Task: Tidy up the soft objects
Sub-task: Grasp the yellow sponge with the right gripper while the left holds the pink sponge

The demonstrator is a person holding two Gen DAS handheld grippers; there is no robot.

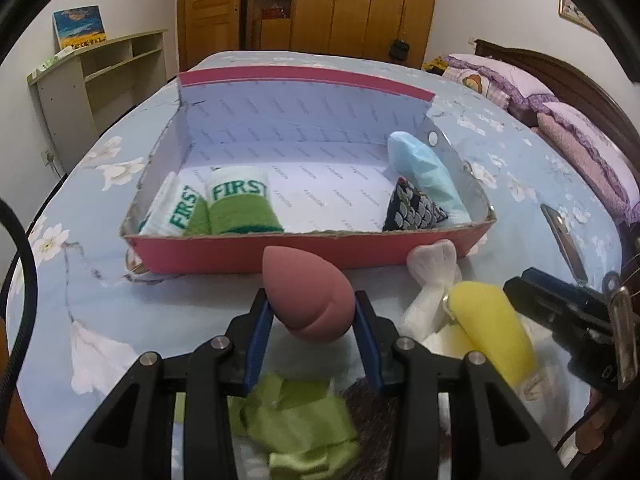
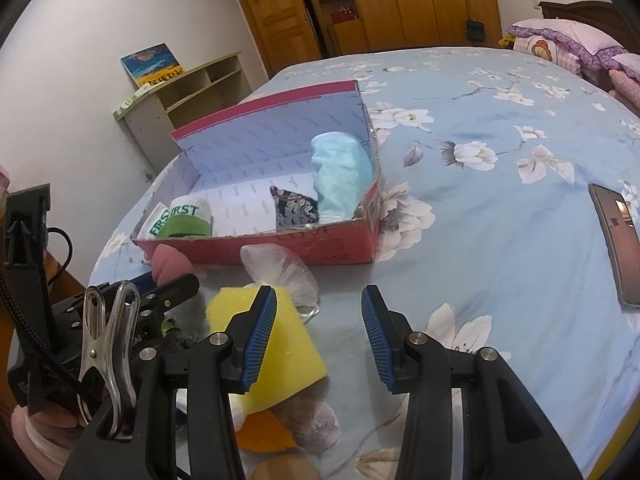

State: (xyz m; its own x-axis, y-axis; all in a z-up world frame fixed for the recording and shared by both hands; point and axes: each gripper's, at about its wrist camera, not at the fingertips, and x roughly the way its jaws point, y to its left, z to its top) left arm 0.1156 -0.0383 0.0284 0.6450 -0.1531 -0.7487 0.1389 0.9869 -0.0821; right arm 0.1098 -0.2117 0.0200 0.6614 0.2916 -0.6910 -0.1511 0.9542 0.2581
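Observation:
My left gripper (image 1: 312, 298) is shut on a pink teardrop makeup sponge (image 1: 308, 292), held just above the flowered bedspread in front of the pink box (image 1: 304, 254). Inside the box lie two white-and-green rolled socks (image 1: 240, 204), a dark patterned pouch (image 1: 412, 208) and a light blue cloth (image 1: 424, 168). My right gripper (image 2: 319, 294) is open with nothing between its fingers; it hovers beside a yellow sponge (image 2: 272, 344). A white mesh puff (image 2: 280, 268) lies between that sponge and the box. A green cloth (image 1: 296, 420) sits under my left gripper.
A phone (image 2: 616, 240) lies on the bed to the right. Purple pillows (image 1: 560, 120) are at the head of the bed. A low shelf (image 1: 100, 80) stands beyond the left bed edge, and wooden wardrobes line the far wall.

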